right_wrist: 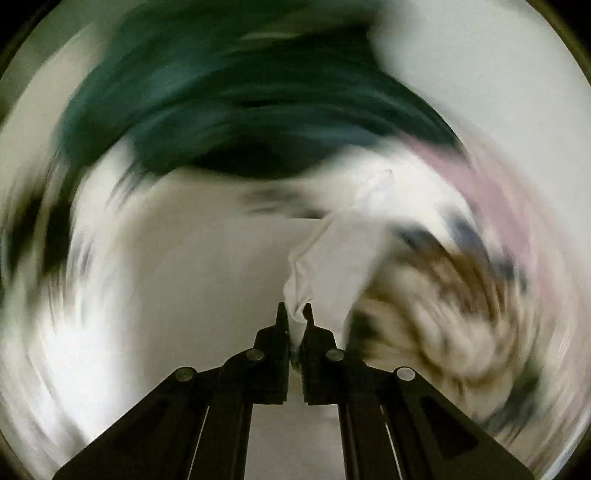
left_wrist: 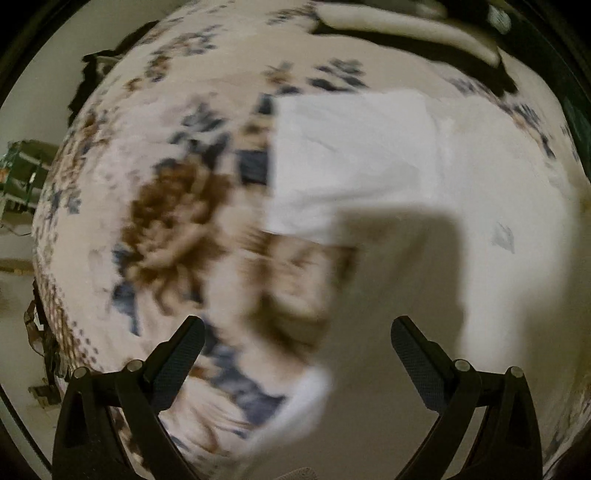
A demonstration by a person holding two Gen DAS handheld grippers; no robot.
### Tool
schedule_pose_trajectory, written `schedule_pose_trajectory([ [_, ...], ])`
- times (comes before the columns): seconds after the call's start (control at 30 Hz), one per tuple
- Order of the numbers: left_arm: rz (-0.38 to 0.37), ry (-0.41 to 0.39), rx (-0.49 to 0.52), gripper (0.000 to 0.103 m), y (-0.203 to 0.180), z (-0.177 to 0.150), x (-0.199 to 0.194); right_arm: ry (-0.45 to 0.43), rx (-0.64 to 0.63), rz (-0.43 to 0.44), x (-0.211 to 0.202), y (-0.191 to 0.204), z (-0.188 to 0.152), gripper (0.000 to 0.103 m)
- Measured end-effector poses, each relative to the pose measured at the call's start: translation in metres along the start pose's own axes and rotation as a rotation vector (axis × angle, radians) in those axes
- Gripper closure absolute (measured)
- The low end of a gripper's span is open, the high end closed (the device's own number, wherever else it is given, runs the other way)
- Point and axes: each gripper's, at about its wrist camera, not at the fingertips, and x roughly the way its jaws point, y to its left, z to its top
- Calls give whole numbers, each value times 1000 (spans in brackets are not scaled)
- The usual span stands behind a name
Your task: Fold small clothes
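A small white garment (left_wrist: 354,158) lies partly folded on the floral bedspread (left_wrist: 166,206) in the left wrist view, with one shaded part lifted close to the camera. My left gripper (left_wrist: 297,336) is open and empty above the bed, at the garment's near edge. In the right wrist view my right gripper (right_wrist: 295,312) is shut on a bunched edge of the white garment (right_wrist: 340,254), which hangs out ahead of the fingers. That view is heavily blurred by motion.
Dark clothing (left_wrist: 424,48) and a pale pillow (left_wrist: 402,26) lie at the far edge of the bed. A blurred dark green mass (right_wrist: 240,107) and pink fabric (right_wrist: 476,188) show in the right wrist view. Floor and a green rack (left_wrist: 22,173) lie left.
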Motion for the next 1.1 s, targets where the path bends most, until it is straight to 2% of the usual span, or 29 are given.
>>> schedule_pose_trajectory([
  [0.1,30,-26,-17,0,24,4,2,-23,-366,-66,3,88,-34,98],
  [0.13,40,-24,-17,0,30,4,4,-18,-442,-76,7,109,-45,98],
  [0.17,42,-16,-21,0,37,5,7,26,-510,-80,17,127,-55,98],
  [0.23,33,-1,-45,0,52,5,14,117,-545,-71,30,137,-66,95],
  [0.27,20,5,-62,0,59,7,19,129,-532,-57,29,133,-69,92],
  [0.33,-31,26,-99,0,68,9,28,147,-455,25,16,123,-68,72],
  [0.37,-91,54,-137,0,73,10,34,162,-406,76,7,114,-69,47],
  [0.4,-150,78,-176,0,78,12,40,181,-346,119,1,106,-70,35],
  [0.43,-225,106,-226,0,83,13,47,199,-293,135,-4,99,-71,35],
  [0.47,-344,139,-313,0,90,16,58,218,-259,139,-7,94,-73,34],
  [0.53,-518,178,-466,0,98,18,77,256,-196,128,-5,81,-76,34],
  [0.63,-668,181,-625,0,100,29,99,316,-99,125,6,60,-84,34],
  [0.7,-691,159,-675,3,95,38,103,363,-4,143,16,44,-88,34],
  [0.73,-691,138,-693,9,92,43,102,380,47,154,21,36,-88,34],
  [0.77,-693,115,-704,19,89,48,101,391,108,165,26,27,-89,34],
  [0.8,-682,87,-694,55,83,54,98,393,146,168,29,20,-88,34],
  [0.83,-663,81,-673,95,76,59,96,393,177,168,31,14,-87,34],
  [0.87,-640,76,-645,99,71,66,97,393,209,167,33,8,-86,34],
  [0.9,-629,58,-632,98,70,71,95,393,228,167,34,3,-85,34],
  [0.97,-598,-22,-573,99,67,83,81,392,264,173,35,-7,-82,34],
  [1.07,-548,-212,-339,99,42,98,33,382,283,169,30,-14,-87,34],
  [1.1,-545,-252,-261,99,29,97,18,380,287,167,30,-20,-86,34],
])
